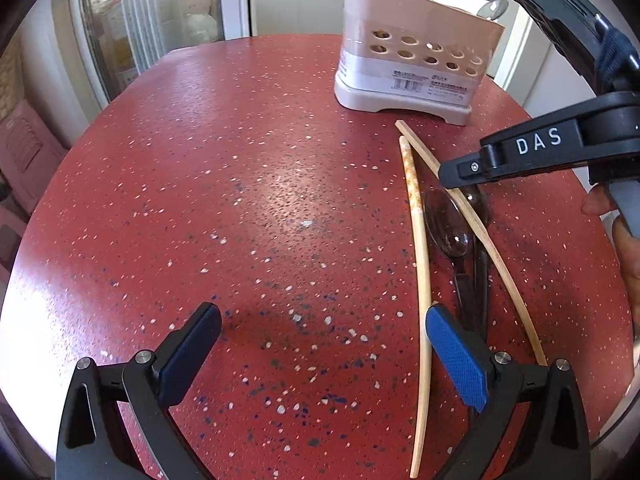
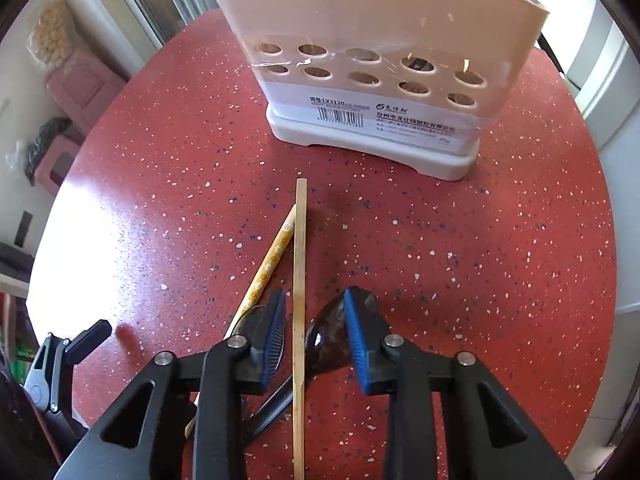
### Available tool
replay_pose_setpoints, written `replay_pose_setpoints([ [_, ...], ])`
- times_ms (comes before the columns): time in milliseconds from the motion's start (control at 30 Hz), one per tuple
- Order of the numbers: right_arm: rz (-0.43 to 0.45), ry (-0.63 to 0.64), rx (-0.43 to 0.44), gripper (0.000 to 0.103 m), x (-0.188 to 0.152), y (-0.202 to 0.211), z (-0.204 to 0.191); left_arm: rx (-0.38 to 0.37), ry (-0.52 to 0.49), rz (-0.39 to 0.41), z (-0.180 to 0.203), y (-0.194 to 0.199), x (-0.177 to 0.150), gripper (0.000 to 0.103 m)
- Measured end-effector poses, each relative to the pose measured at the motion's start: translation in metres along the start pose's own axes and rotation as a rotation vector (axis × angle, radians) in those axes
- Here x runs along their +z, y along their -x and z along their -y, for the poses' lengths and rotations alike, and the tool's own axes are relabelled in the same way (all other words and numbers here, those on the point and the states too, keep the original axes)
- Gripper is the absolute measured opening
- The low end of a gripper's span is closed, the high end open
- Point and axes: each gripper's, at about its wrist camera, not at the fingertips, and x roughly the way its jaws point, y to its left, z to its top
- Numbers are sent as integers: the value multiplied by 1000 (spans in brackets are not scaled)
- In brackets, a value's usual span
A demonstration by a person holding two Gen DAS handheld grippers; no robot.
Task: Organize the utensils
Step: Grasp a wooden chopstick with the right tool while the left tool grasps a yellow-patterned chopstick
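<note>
I'm mid-pickup on the loose utensils lying below the holder (image 2: 372, 80), which stands upper centre of the right wrist view w/ chopsticks and a spoon already poking out its top. My right gripper (image 2: 314, 340) sits low centre, jaws narrowed but not shut: the plain chopstick (image 2: 299, 280) runs straight up btwn the blue pads w/ a gap each side, so nothing is held yet. The patterned chopstick (image 2: 272, 258) angles off left of it, and two dark plastic spoons (image 2: 328, 340) lie under the pads. My left gripper (image 1: 320, 356), bottom of the left wrist view, is wide open over bare red table (image 1: 200, 200), holding nothing. Next, I reckon: close fully on the plain stick only, w/o catching a spoon bowl, then lift and drop it into the holder.
</note>
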Motion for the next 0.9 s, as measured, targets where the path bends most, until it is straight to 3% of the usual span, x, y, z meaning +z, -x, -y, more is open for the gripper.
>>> replay_pose_setpoints([
  [433,-27,69,-47,26,9,-13,-15,-6,-53,-24,11,-11,15,103],
  [533,-32,75,-55,20,12,-16,-19,-4,-58,-26,10,-12,17,103],
  [600,-37,72,-42,11,12,-17,-19,2,-67,-22,12,-13,19,103],
  [900,11,30,66,7,-2,-2,4,-12,-95,-35,20,-14,33,103],
])
